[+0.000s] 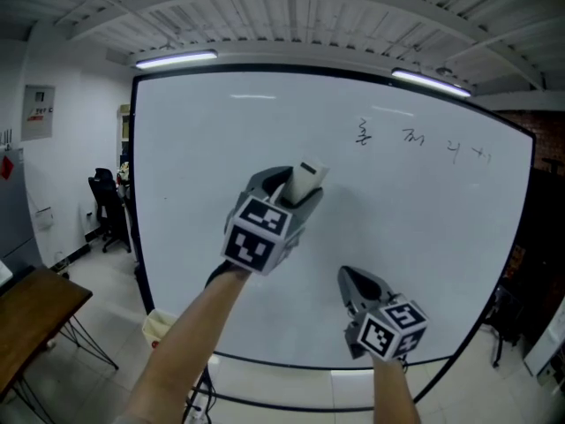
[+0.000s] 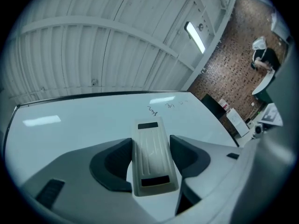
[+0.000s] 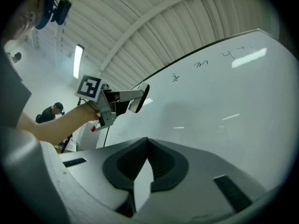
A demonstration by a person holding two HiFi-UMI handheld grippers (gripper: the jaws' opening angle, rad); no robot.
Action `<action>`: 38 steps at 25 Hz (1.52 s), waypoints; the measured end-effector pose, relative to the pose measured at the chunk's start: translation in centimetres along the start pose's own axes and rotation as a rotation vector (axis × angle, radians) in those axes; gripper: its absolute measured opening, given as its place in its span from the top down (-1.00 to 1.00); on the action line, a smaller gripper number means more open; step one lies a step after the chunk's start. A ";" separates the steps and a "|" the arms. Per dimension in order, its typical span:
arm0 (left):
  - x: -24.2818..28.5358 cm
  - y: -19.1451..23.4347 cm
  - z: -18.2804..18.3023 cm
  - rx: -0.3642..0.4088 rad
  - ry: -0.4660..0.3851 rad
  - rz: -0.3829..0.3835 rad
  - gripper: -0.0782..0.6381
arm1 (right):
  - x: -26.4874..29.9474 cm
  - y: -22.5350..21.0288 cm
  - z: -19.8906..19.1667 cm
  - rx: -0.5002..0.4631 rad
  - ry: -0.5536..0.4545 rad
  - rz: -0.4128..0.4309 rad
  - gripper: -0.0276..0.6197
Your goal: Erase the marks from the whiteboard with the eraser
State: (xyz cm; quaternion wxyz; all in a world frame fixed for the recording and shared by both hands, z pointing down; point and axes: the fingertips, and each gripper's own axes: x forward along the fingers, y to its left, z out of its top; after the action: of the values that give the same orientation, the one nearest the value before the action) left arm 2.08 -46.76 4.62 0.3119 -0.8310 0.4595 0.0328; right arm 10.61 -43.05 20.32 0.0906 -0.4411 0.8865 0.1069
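A large whiteboard (image 1: pixel 203 148) fills the head view, with several small dark marks (image 1: pixel 422 145) near its upper right. My left gripper (image 1: pixel 298 184) is shut on a beige eraser (image 1: pixel 305 180), held near the board's middle, left of and below the marks. In the left gripper view the eraser (image 2: pixel 152 155) sits lengthwise between the jaws, its tip pointing at the marks (image 2: pixel 161 108). My right gripper (image 1: pixel 346 278) hangs lower right, jaws shut with nothing in them (image 3: pixel 145 146). The right gripper view shows the eraser (image 3: pixel 131 97) just off the board, and the marks (image 3: pixel 205 62).
A wooden table (image 1: pixel 31 307) stands at the left, a black chair (image 1: pixel 106 206) behind it. A brick wall (image 2: pixel 233 64) and desks lie beyond the board's right edge. A person (image 3: pixel 49 113) stands in the background.
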 end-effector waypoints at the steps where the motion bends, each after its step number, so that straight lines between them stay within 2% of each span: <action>1: -0.7 -0.7 -0.9 -0.013 0.011 -0.013 0.05 | 0.1 0.2 -0.3 0.005 0.003 0.005 0.93; 10: -5.1 -5.1 -10.8 -0.158 0.116 -0.063 0.05 | 0.6 1.8 -2.5 0.031 0.029 0.036 0.93; 16: -7.7 -7.7 -16.3 -0.266 0.175 -0.083 0.05 | 0.5 2.3 -5.1 0.056 0.072 0.040 0.93; 22: -9.2 -9.4 -20.7 -0.330 0.234 -0.089 0.05 | 0.3 2.9 -7.1 0.086 0.095 0.046 0.93; 29: -9.6 -10.3 -21.1 -0.400 0.224 -0.102 0.05 | 0.3 2.7 -8.0 0.066 0.114 0.041 0.93; 38: -9.2 -11.8 -20.7 -0.404 0.216 -0.139 0.05 | -0.1 2.4 -7.5 0.058 0.097 0.026 0.93</action>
State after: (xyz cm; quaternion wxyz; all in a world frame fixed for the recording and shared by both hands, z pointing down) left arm 1.24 -46.77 30.15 0.0895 -0.9049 0.4159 0.0133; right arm 8.26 -43.61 27.75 0.0588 -0.4315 0.8981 0.0608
